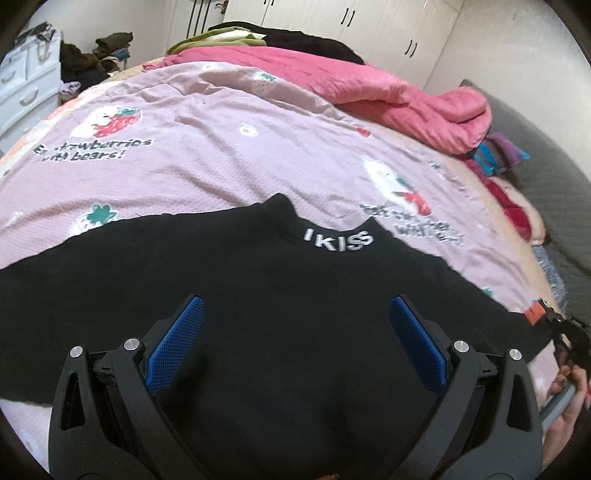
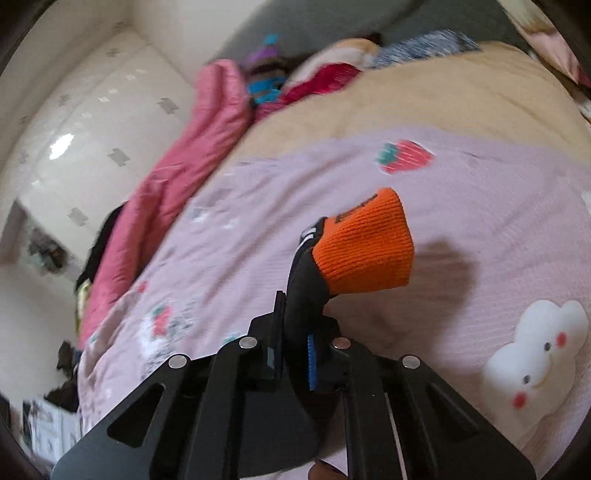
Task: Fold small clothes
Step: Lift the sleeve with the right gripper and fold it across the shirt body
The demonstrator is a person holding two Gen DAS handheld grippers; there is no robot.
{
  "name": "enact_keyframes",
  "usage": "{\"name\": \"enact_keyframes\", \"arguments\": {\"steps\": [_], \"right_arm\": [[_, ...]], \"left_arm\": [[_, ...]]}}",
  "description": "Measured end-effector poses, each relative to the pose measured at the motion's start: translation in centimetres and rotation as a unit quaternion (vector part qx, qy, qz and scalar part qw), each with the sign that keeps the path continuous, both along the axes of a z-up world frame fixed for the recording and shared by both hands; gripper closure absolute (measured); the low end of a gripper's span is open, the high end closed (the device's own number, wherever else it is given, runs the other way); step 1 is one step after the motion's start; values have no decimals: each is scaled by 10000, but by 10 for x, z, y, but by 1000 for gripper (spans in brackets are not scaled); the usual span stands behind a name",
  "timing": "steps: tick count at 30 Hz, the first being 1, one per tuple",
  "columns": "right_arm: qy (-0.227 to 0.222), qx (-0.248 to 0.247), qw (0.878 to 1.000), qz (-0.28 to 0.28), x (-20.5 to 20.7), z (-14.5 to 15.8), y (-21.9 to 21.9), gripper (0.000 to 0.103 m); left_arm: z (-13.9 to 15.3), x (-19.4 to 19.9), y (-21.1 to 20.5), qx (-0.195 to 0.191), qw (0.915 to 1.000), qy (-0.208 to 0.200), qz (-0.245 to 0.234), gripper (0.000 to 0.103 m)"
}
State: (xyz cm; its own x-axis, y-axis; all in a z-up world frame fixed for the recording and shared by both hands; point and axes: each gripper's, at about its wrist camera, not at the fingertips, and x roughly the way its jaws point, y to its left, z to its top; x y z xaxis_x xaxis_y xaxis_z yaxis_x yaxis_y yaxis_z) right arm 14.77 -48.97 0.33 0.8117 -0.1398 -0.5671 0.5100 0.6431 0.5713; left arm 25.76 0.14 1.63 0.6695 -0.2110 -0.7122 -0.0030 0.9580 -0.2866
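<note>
Over black top [image 1: 258, 295], left gripper [image 1: 297, 308] jaws wide, right gripper [image 2: 295, 325] jaws clamping orange-cuffed sleeve [image 2: 365, 247]

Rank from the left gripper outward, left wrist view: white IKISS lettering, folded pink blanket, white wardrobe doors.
1. IKISS lettering, on the black garment's collar, just beyond the open left gripper.
2. Pink blanket, folded at the bed's far right.
3. Wardrobe doors, along the back wall, top of view.
</note>
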Motion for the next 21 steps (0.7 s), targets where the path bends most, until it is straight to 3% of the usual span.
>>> {"name": "enact_keyframes", "arguments": {"steps": [8, 15, 19, 21], "right_arm": [[-511, -263, 9936, 971, 12, 33, 63, 94], [-627, -557, 9820, 1690, 27, 47, 118, 94], [-576, -788, 9721, 2131, 36, 48, 153, 94], [-536, -852, 9674, 2323, 40, 46, 165, 94]], "left_arm": [[6, -6, -2, -139, 9998, -6, -171, 8], [5, -5, 3, -385, 9990, 69, -217, 8], [1, -4, 13, -870, 9958, 220, -185, 8], [0, -4, 14, -810, 9964, 214, -146, 8]]}}
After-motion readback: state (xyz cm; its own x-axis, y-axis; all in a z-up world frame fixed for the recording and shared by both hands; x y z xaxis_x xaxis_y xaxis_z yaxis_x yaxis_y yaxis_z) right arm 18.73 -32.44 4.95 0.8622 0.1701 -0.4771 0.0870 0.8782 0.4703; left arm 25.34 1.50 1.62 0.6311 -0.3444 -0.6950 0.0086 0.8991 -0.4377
